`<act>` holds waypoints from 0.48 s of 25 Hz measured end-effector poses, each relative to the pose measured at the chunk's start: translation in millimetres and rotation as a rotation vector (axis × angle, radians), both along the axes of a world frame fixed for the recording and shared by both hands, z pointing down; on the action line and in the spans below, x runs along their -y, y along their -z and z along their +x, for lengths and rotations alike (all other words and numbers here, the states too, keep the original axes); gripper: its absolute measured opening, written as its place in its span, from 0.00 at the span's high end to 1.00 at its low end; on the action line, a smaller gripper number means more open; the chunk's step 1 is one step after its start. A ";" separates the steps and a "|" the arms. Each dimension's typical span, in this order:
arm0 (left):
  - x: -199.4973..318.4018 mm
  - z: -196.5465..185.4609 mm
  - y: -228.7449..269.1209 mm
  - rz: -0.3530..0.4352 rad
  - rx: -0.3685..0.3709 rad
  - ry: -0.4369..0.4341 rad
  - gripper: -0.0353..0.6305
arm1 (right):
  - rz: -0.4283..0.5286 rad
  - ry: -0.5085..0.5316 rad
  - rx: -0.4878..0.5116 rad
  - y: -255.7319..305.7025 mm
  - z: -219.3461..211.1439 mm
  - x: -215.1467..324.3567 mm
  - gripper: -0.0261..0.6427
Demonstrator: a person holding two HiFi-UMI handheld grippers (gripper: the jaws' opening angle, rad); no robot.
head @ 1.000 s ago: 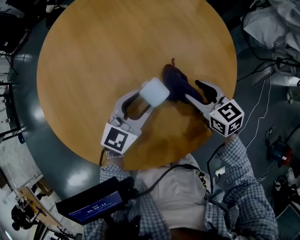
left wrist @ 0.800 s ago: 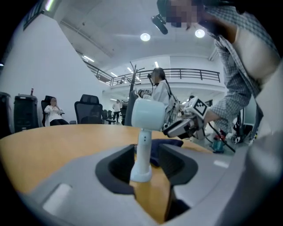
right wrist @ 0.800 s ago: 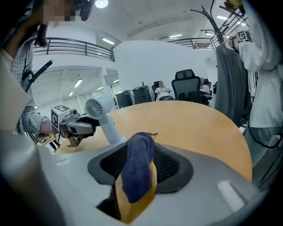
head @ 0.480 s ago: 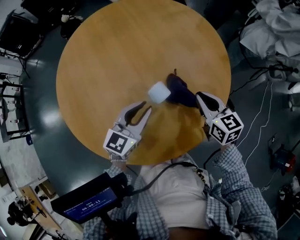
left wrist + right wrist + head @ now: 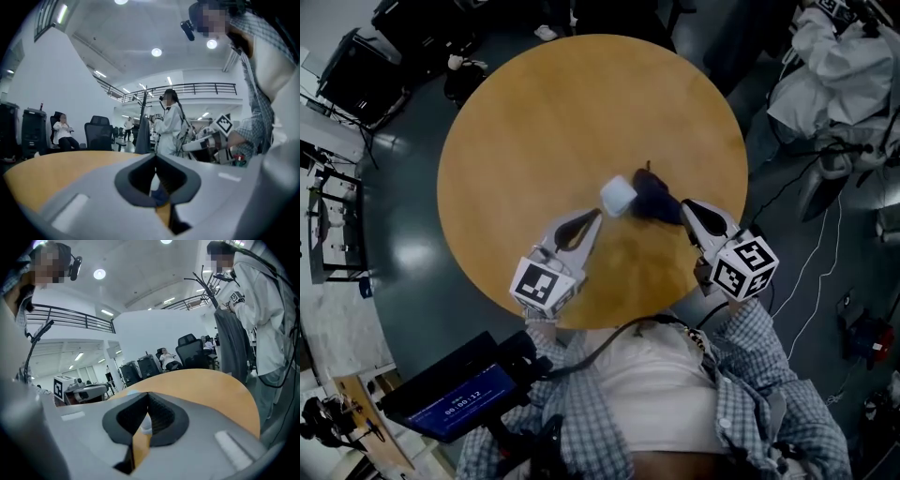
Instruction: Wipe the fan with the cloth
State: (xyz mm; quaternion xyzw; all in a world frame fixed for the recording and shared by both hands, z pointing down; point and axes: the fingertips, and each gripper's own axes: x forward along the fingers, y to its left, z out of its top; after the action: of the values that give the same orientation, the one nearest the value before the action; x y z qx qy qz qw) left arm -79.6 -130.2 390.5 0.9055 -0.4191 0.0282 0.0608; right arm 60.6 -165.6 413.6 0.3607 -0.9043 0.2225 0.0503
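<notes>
Over the round wooden table (image 5: 534, 122) we held the left gripper (image 5: 592, 217) and the right gripper (image 5: 683, 205) near its closest edge. Both pairs of jaws had just closed, tips together and gripping nothing. Beyond and between the tips lay the dark cloth (image 5: 656, 197), touching the small white fan (image 5: 618, 195) on its left.

A round table (image 5: 534, 122) is standing on a dark glossy floor (image 5: 403, 253) that is reflecting light. Ceiling lamps (image 5: 156, 52) are shining on white walls (image 5: 42, 84); a balcony railing (image 5: 201, 86) is running above black office chairs (image 5: 98, 132).
</notes>
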 end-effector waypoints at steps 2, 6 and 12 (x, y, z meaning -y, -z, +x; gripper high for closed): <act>-4.6 4.1 8.2 0.018 0.014 -0.017 0.94 | 0.025 0.022 0.000 10.0 -5.0 -6.3 0.96; -16.2 14.0 26.0 0.021 0.006 -0.026 0.94 | 0.056 0.018 0.017 23.1 -2.5 -16.1 0.96; -17.4 21.1 22.9 0.043 0.033 -0.042 0.94 | 0.071 0.021 0.012 24.8 2.9 -13.5 0.96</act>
State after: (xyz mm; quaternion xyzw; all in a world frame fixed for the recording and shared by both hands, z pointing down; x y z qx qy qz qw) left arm -58.5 -112.8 367.6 0.9146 -0.4015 0.0350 0.0337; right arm 63.5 -152.1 388.8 0.3513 -0.9158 0.1919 0.0344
